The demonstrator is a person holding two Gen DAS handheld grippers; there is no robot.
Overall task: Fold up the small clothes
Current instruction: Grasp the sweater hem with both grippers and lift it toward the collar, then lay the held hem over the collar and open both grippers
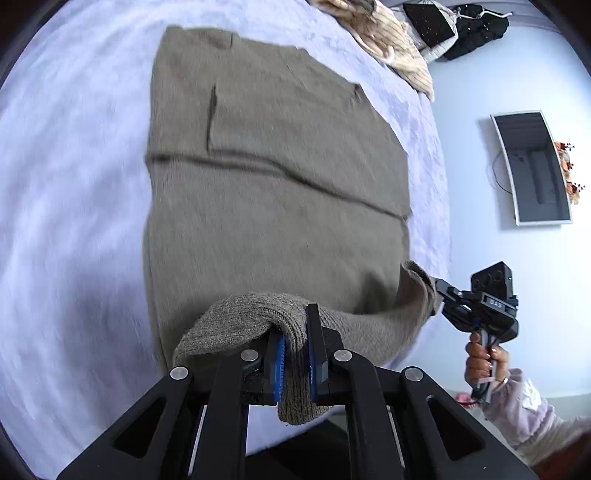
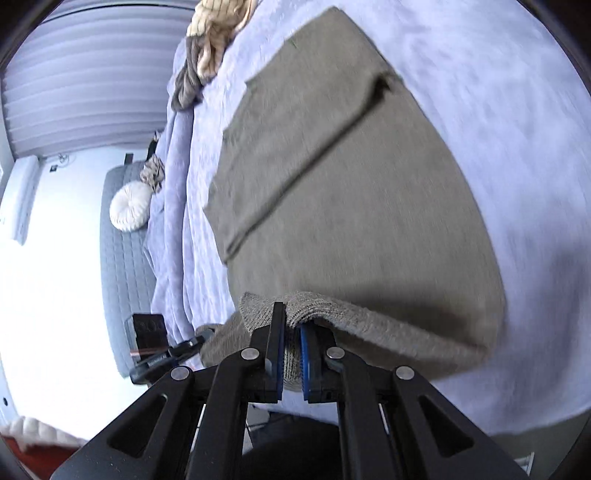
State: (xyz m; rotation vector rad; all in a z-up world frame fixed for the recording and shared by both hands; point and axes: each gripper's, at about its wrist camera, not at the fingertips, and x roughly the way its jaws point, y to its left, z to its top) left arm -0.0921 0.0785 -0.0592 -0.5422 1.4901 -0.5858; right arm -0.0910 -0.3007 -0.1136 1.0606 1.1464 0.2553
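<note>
A grey-brown knitted garment (image 1: 273,184) is spread flat on a pale lilac bedspread (image 1: 74,184). Its near ribbed hem is pinched between the blue-padded fingers (image 1: 314,354) of the left gripper (image 1: 295,354), with a fold hanging below them. The hem's other corner is clamped by the right gripper (image 1: 439,291), held by a hand (image 1: 484,362) at the right. A beige cloth (image 1: 388,40) and black items (image 1: 476,26) are seen at the far edge.

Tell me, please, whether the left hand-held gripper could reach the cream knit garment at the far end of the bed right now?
Probably not: the left hand-held gripper is shut on the grey-brown sweater, and the cream knit garment lies beyond it.
</note>
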